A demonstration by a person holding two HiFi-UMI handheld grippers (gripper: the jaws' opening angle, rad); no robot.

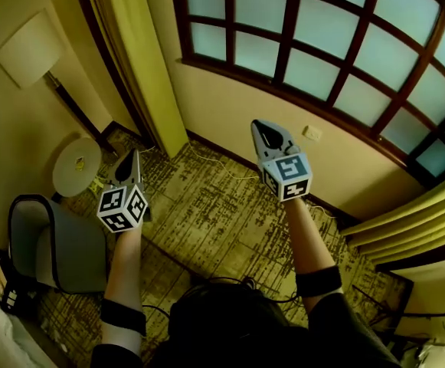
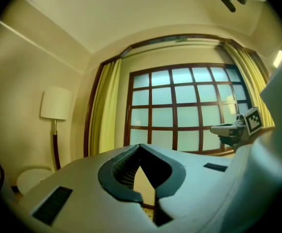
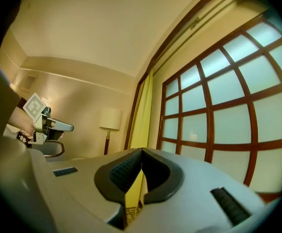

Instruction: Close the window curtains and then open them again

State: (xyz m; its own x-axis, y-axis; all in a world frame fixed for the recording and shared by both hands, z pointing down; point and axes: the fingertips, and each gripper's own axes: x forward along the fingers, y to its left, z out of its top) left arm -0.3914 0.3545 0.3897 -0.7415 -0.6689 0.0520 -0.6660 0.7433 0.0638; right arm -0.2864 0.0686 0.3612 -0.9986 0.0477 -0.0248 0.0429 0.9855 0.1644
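A large window (image 1: 345, 44) with a dark wooden grid stands uncovered. One yellow curtain (image 1: 142, 60) hangs gathered at its left side, and the other curtain (image 1: 413, 221) is gathered at the right. My left gripper (image 1: 132, 159) is shut, holds nothing and is held level, short of the left curtain (image 2: 107, 108). My right gripper (image 1: 266, 133) is shut too and empty, out in front of the wall below the window (image 3: 218, 106). Neither gripper touches a curtain. In the right gripper view the left curtain (image 3: 143, 115) shows beyond the jaw tips.
A floor lamp (image 1: 31, 52) stands in the left corner beside a small round table (image 1: 76, 165). A grey chair (image 1: 50, 240) sits at the lower left. Cables (image 1: 207, 159) lie on the patterned carpet along the wall. A wall socket (image 1: 312, 133) sits below the window.
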